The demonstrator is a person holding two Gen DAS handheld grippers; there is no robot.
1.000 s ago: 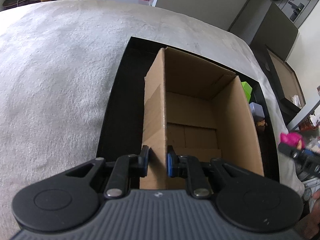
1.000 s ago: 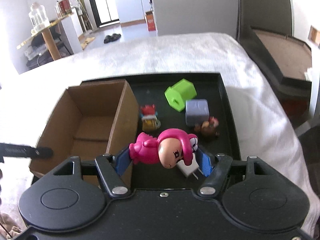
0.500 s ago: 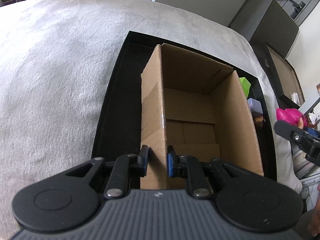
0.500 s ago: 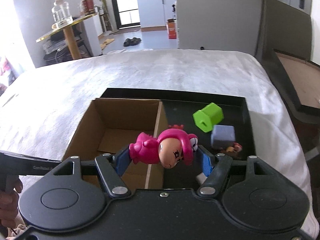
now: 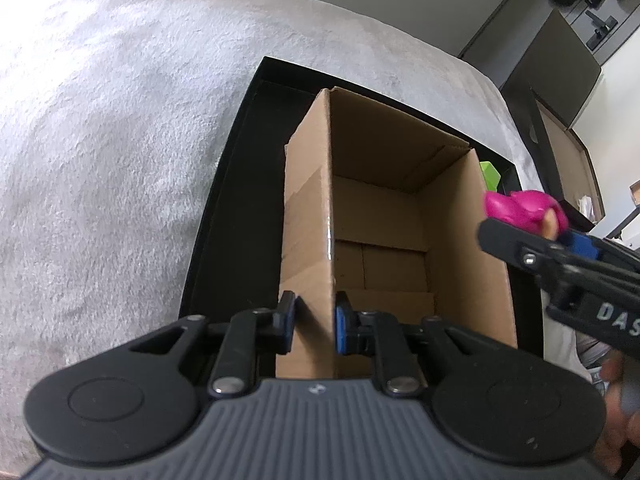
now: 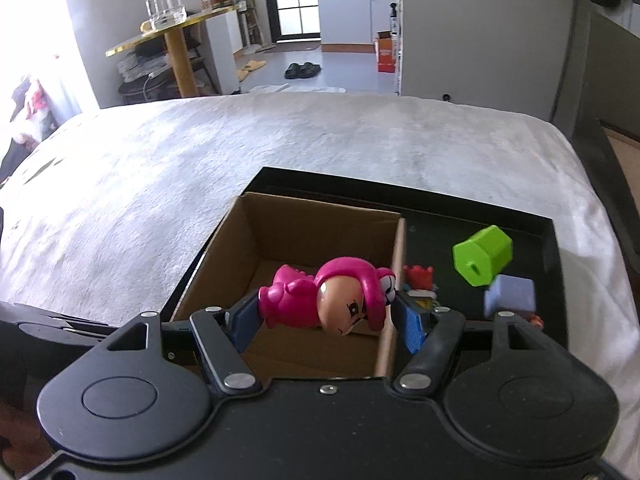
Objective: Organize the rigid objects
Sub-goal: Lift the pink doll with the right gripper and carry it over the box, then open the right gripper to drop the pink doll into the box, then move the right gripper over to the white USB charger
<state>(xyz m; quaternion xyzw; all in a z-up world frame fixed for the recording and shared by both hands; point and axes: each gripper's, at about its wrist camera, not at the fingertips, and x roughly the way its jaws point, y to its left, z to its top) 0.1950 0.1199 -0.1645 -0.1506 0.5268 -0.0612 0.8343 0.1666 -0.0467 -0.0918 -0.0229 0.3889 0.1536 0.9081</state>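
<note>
An open cardboard box (image 5: pixel 384 240) stands in a black tray (image 5: pixel 224 208) on a white plush cover. My left gripper (image 5: pixel 314 320) is shut on the box's near left wall. My right gripper (image 6: pixel 328 316) is shut on a pink toy figure (image 6: pixel 332 296) and holds it above the box's (image 6: pixel 320 240) right side. The figure (image 5: pixel 524 210) and right gripper (image 5: pixel 560 264) also show at the right of the left wrist view, over the box's right wall. The inside of the box shows only bare cardboard.
On the tray (image 6: pixel 548 248) right of the box lie a green block (image 6: pixel 482 256), a lilac cube (image 6: pixel 510 296) and a small red figure (image 6: pixel 418 278). A dark cabinet (image 5: pixel 552 92) stands beyond the right edge of the cover.
My right gripper has carried the pink figure left, from over the tray to over the box's right side. My left gripper still grips the box wall.
</note>
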